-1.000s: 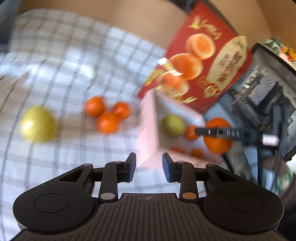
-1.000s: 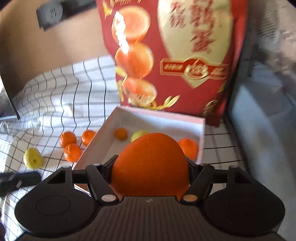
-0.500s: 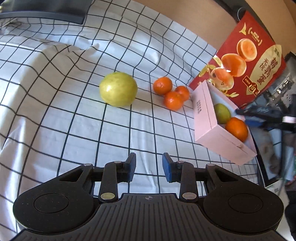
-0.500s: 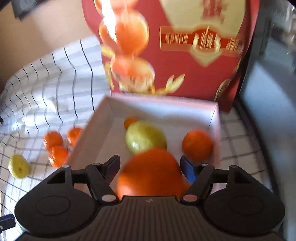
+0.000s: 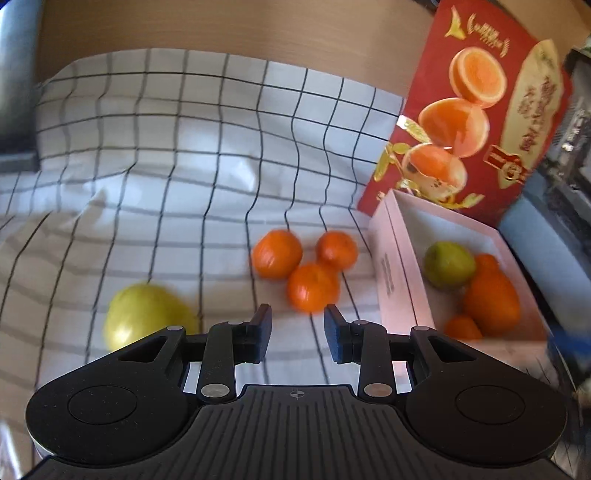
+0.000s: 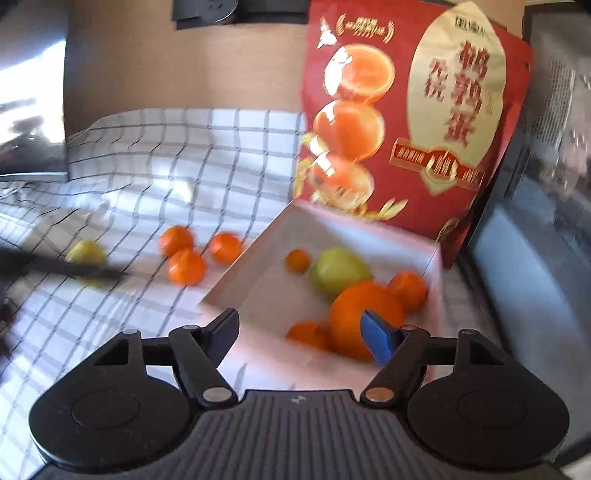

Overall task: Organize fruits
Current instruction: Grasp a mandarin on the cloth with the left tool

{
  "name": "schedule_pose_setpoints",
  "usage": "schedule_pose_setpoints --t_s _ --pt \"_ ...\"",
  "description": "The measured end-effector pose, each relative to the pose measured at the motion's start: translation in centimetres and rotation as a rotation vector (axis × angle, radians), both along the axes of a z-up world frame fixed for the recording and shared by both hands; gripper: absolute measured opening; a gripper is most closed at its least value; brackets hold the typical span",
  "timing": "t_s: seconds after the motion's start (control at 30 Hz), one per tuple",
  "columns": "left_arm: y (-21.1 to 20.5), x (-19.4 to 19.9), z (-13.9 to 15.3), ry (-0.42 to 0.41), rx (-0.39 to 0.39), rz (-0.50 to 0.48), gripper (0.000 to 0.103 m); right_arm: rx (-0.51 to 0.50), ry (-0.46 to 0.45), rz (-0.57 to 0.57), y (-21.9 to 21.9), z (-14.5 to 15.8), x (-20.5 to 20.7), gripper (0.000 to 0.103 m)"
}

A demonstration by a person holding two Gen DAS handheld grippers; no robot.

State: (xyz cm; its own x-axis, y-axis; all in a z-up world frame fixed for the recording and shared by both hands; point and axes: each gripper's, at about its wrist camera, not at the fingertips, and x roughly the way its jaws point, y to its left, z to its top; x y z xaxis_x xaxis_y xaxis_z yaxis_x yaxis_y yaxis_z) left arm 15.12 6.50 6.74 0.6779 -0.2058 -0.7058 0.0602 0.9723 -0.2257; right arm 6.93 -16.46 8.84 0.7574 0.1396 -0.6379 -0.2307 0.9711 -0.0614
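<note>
A white cloth with a black grid (image 5: 207, 155) covers the bench, with a tan wall (image 5: 221, 26) behind. At far right a red printed pouch (image 6: 417, 110) stands behind the pale pink open box (image 6: 258, 273) holding a large orange (image 6: 354, 314), a green fruit (image 6: 338, 271) and small tangerines. Three small tangerines (image 5: 303, 262) and a yellow-green fruit (image 5: 144, 314) lie left of it. The left hand-held gripper (image 5: 297, 332) is closed and empty; the right hand-held gripper (image 6: 299, 332) is spread wide, empty.

left gripper (image 5: 297, 328): black, ribbed base, 2 silver rivets | right gripper (image 6: 301, 338): black, blue pad
</note>
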Motion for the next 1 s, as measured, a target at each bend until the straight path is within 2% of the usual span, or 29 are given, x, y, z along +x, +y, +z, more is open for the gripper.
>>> schedule_pose_setpoints --t_s 0.1,0.23,0.3,0.33,0.57,0.83,1.0 --pt "-1.8 2.3 -0.8 0.004 0.020 0.000 0.035 0.022 0.035 -0.006 0.4 -1.0 -2.1 0.073" --pt "-3.5 3.8 -2.0 0.007 0.094 0.004 0.035 -0.035 0.057 -0.020 0.7 -2.3 -4.1 0.073" --pt "-4.0 4.1 -2.3 -0.005 0.118 -0.002 0.049 -0.051 0.068 -0.041 0.2 -2.9 -4.6 0.073" --pt "-4.2 4.2 -2.4 -0.004 0.122 -0.004 0.050 -0.046 0.079 -0.053 -0.2 -3.2 -4.8 0.073" --pt "-5.3 5.2 -3.3 0.027 0.090 -0.044 0.052 -0.005 0.157 -0.133 -2.5 -4.9 -5.6 0.073" --pt "-5.0 5.8 -3.5 0.040 0.039 -0.078 0.046 -0.003 0.167 -0.129 -2.7 -5.3 -5.9 0.073" --pt "-3.8 4.0 -3.3 0.044 0.010 -0.091 0.045 -0.003 0.165 -0.113 -2.5 -5.3 -5.7 0.073"
